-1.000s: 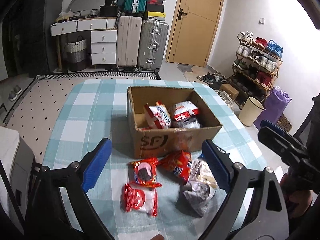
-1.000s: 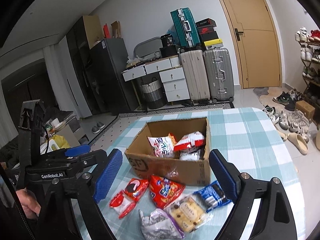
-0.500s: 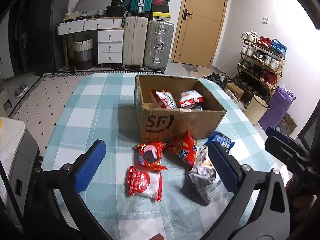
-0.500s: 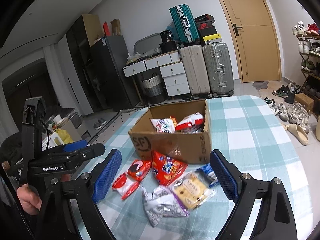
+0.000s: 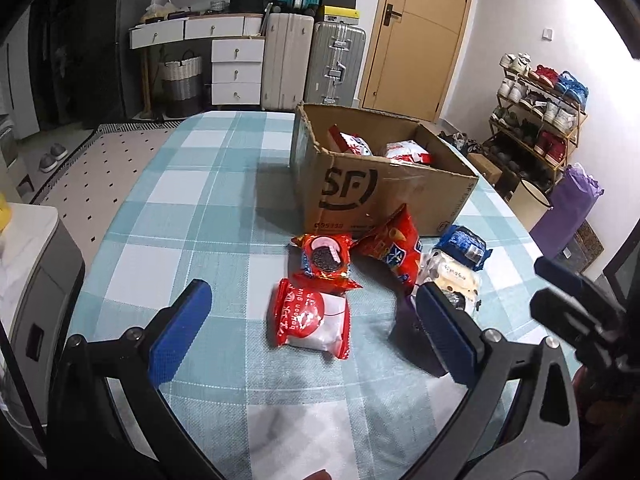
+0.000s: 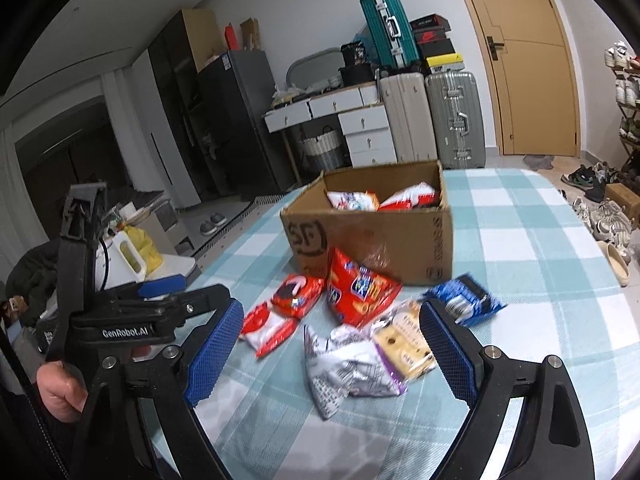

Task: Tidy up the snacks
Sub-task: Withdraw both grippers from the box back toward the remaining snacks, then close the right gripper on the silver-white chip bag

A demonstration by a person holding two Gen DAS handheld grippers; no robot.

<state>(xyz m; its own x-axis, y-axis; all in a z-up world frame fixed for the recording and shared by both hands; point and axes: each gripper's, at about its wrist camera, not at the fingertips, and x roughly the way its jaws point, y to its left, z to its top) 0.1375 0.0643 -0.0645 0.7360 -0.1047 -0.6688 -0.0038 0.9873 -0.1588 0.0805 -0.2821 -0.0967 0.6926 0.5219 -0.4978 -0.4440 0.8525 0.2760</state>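
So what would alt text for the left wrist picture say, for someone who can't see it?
An open blue-padded claw hangs empty over a red and white snack pack on a checked table. More packets lie beside it in front of an open cardboard box that holds a few snacks.

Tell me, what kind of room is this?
Probably a lived-in home, near the entry: a shoe rack by the wooden door, stacked suitcases, and a checked table with a cardboard box of snacks.

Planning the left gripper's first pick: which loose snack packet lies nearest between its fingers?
The red-and-white packet, lying closest to the left gripper; the other packets lie nearer the box.
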